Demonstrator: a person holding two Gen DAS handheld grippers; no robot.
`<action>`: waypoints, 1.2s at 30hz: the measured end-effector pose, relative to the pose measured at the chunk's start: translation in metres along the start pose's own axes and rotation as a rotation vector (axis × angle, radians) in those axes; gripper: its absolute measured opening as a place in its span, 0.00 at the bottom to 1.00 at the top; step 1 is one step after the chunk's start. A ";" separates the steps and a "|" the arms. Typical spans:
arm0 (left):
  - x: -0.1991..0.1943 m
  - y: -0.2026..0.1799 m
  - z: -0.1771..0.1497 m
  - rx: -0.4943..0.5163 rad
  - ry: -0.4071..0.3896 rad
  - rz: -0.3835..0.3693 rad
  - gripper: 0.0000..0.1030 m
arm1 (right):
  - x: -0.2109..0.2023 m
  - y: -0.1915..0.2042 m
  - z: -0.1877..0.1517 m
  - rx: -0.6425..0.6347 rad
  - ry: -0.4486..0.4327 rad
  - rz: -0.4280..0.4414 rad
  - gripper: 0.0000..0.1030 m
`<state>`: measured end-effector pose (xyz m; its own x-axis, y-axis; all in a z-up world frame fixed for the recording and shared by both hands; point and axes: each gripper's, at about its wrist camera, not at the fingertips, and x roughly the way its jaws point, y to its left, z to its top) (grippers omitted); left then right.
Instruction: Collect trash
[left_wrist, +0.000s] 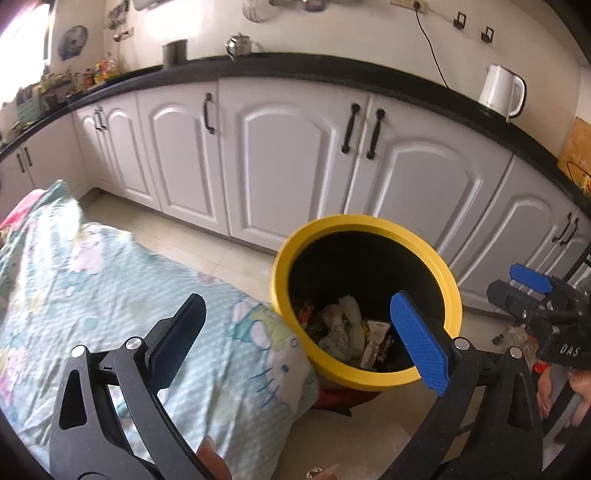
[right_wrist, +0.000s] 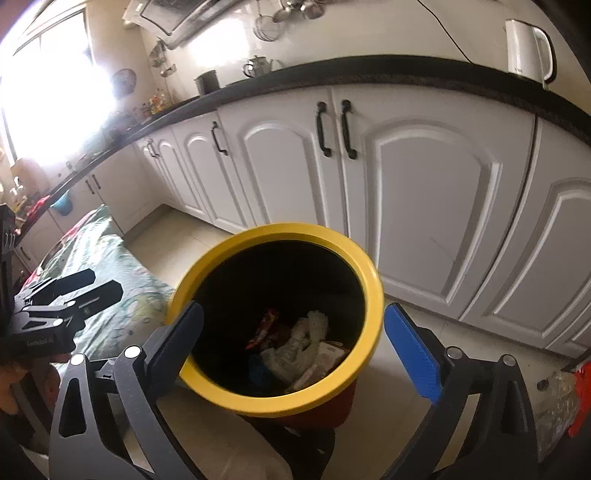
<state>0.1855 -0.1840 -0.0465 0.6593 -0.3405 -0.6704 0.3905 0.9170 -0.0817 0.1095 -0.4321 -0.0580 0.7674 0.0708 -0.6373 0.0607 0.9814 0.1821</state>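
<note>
We hold both grippers over a yellow-rimmed bin (right_wrist: 373, 280) on the pale tiled floor (left_wrist: 207, 251) of a kitchen. The left gripper (left_wrist: 295, 332) has its jaws spread wide with nothing between them: its dark finger (left_wrist: 177, 339) hangs over a bed covered in a cartoon-print sheet (left_wrist: 110, 280), and its blue finger (left_wrist: 419, 343) sits in front of the bin's near right rim. The right gripper (right_wrist: 291, 350) is likewise released and empty, its dark and blue fingers straddling the bin's mouth from above, clear of the rim on both sides.

The trash (right_wrist: 303, 347) lies at the bottom of the bin's black interior: crumpled white plastic, a red wrapper, a pale carton and something blue, heaped together. In the left wrist view the same heap shows between the two fingers, low against the near wall.

The bin stands just beside the corner of the bed, its red lower body visible under the yellow band. Behind it runs a row of white cabinet doors (right_wrist: 424, 206) with black handles, under a black counter (left_wrist: 295, 62). A white kettle (left_wrist: 502, 90) stands on the counter at right, a metal teapot (left_wrist: 238, 44) and a dark cup (left_wrist: 175, 51) further left. A crumpled clear wrapper (right_wrist: 554, 406) and a red scrap lie on the floor at the right edge of the right wrist view; blur hides what they are.
</note>
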 end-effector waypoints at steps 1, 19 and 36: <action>-0.006 0.002 -0.001 -0.005 -0.008 0.002 0.89 | -0.003 0.006 -0.001 -0.007 -0.004 0.007 0.94; -0.091 0.037 -0.048 -0.052 -0.121 0.064 0.89 | -0.061 0.073 -0.025 -0.089 -0.114 0.071 0.94; -0.150 0.032 -0.092 -0.043 -0.331 0.155 0.89 | -0.110 0.104 -0.068 -0.126 -0.400 0.075 0.94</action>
<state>0.0394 -0.0845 -0.0165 0.8835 -0.2395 -0.4025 0.2472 0.9684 -0.0336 -0.0120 -0.3255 -0.0202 0.9554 0.0925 -0.2805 -0.0643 0.9921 0.1080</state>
